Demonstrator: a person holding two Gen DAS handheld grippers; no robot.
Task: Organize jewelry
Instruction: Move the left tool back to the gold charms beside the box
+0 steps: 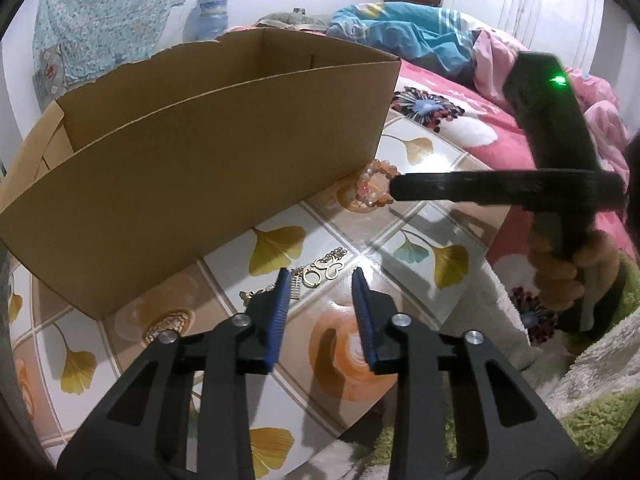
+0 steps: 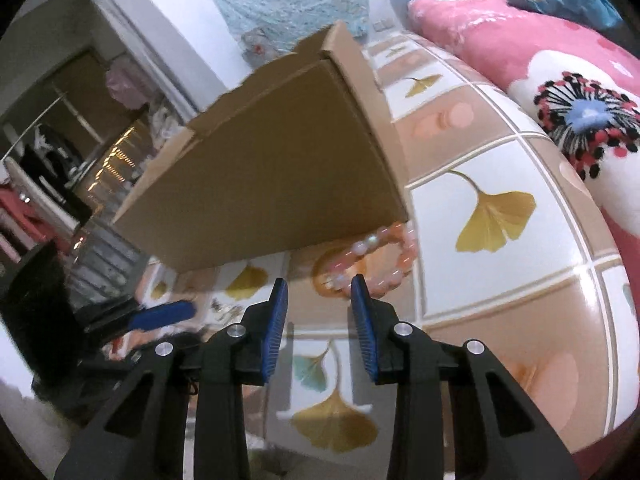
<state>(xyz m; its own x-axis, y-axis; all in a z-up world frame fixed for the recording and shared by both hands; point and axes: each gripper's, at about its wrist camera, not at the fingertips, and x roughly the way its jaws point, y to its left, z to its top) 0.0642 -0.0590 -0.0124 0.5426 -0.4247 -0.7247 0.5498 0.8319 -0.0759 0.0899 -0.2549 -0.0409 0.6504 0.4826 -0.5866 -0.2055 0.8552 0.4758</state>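
Jewelry lies in two spots on the tabletop (image 1: 404, 236), but the biggest thing there is the box (image 1: 208, 184), an open cardboard one filling the upper left and centre of the left wrist view. In the right wrist view the box (image 2: 280, 176) takes the centre of the frame. The tabletop is covered in a glossy tile print with ginkgo leaves; a pink floral blanket (image 1: 448, 120) lies along its far right edge.

The left gripper (image 1: 320, 274) sits at the lower centre of its own view, its blue-padded fingers apart with nothing between them. The right gripper (image 2: 319, 282) is likewise spread and empty; in the left wrist view it reaches in from the right of the frame, its tip by the bracelet (image 1: 374, 186).

That bracelet, of pink and orange beads, rests on the tabletop just beside the box's near right corner. In the right wrist view the bracelet (image 2: 384, 256) lies just beyond the fingertips.

A small cluster of gold pieces (image 1: 320, 270) sits at centre frame, right ahead of the left gripper's tips, near the box wall.
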